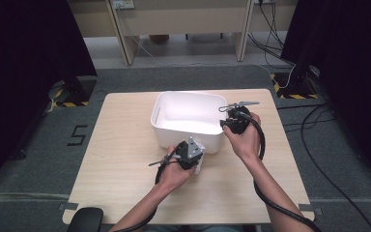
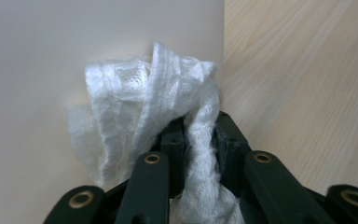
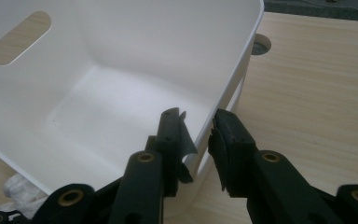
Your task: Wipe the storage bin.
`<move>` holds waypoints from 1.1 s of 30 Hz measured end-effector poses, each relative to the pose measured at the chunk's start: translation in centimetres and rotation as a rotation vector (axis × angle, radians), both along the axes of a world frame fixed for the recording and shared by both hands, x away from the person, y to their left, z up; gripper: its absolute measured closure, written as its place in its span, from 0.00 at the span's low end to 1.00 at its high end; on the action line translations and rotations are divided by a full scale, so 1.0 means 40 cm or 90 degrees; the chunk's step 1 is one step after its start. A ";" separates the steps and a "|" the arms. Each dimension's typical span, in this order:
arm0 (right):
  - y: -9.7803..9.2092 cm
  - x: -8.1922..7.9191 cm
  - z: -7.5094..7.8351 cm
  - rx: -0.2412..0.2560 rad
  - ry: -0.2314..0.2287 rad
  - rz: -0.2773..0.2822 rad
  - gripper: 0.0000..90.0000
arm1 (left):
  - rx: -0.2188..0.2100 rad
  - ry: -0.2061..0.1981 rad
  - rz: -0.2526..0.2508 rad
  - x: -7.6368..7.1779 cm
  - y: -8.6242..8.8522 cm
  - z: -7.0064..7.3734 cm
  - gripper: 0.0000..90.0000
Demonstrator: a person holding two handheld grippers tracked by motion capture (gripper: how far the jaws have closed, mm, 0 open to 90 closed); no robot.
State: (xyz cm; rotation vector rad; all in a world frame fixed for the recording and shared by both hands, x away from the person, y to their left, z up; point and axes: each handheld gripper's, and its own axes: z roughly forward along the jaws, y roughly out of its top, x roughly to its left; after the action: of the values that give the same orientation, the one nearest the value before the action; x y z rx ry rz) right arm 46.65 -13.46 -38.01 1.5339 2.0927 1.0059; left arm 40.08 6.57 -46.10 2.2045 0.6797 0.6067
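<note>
A white plastic bin [image 1: 174, 137] stands in the middle of the wooden table [image 1: 121, 159]. My left gripper [image 1: 189, 153] is at the bin's near wall. In the left gripper view this gripper [image 2: 200, 126] is shut on a crumpled white cloth [image 2: 135, 88], which is pressed against the bin's outer wall [image 2: 51, 56]. My right gripper [image 1: 235, 121] is at the bin's right rim. In the right gripper view its jaws [image 3: 196, 119] straddle the bin wall [image 3: 121, 46], one inside and one outside, closed on the rim. The cloth [image 3: 21, 186] peeks out beyond the bin's far corner.
The bin is empty inside and has a slot handle [image 3: 18, 37]. A cable hole [image 3: 261, 44] sits in the table beyond the bin. Bare tabletop [image 1: 121, 121] lies to the left and front. Cables [image 1: 314, 125] run over the floor at the right.
</note>
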 end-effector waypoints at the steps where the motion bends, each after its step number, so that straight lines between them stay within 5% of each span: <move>1: 0.000 0.000 0.000 0.000 -0.001 0.001 0.81 | -0.003 -0.004 0.000 0.000 0.000 0.004 0.85; 19: -0.001 0.001 0.000 -0.001 0.000 0.000 0.81 | -0.033 -0.036 -0.002 -0.013 -0.008 0.082 0.85; 33: 0.001 0.000 0.001 -0.003 0.001 -0.002 0.81 | -0.034 -0.043 -0.010 -0.016 -0.031 0.091 0.85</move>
State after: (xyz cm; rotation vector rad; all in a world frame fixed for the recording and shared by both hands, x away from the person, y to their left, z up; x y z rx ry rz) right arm 46.66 -13.43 -37.99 1.5354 2.0916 0.9989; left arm 39.45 5.32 -42.48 2.1281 0.6351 0.6448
